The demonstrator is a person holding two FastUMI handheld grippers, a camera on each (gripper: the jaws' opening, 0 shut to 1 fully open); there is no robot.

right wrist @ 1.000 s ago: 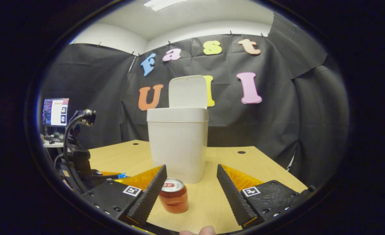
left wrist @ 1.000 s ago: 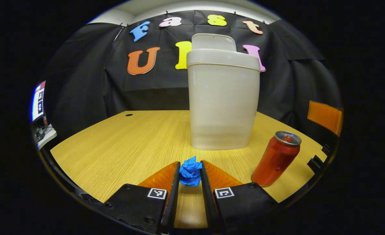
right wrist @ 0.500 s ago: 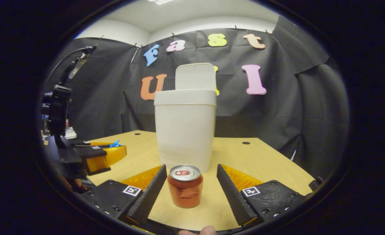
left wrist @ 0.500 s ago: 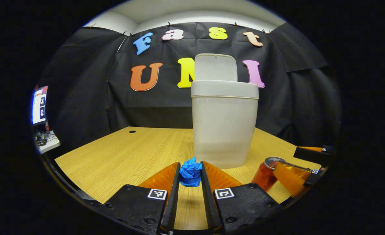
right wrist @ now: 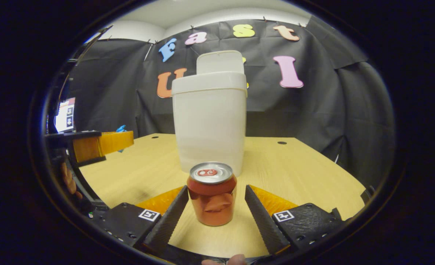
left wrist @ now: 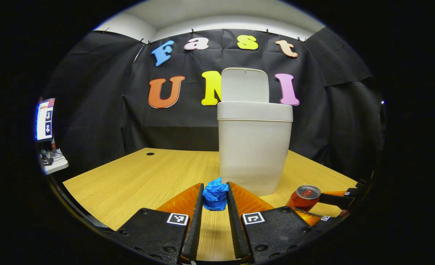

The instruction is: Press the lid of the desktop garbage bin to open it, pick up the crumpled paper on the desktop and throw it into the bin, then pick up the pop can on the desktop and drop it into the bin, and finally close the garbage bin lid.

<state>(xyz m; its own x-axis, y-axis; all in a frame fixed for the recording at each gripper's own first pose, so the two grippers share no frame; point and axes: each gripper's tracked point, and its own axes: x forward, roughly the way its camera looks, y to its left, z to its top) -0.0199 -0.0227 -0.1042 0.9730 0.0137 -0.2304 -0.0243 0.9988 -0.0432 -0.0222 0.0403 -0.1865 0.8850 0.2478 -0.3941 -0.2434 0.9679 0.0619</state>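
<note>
**On the counter, bin open: paper in hand, can not yet gripped**

On the wood-grain counter (left wrist: 136, 180), toward its far side, stands the pale desktop garbage bin (left wrist: 254, 147), lid (left wrist: 245, 85) swung upright behind the rim. Opening step: judged done.

Item 1, crumpled blue paper (left wrist: 215, 193): clamped between the fingers of the left claw (left wrist: 215, 200), held near the bin's base and below its rim. Picked up; not yet dropped in.

Item 2, red pop can (right wrist: 211, 193): upright on the counter, near side of the bin, a dent on its front. The right claw (right wrist: 213, 213) has its fingers apart, one on each side of the can, with gaps showing. Not yet gripped.

Left to do, by judgement: release the paper over the opening, grip and drop the can, close the lid.

Surface: light wood, two cable holes near the far edge.

Room: black cloth wall behind; pale ceiling above; a lit monitor (left wrist: 44, 118) on a side desk at far left.
</note>
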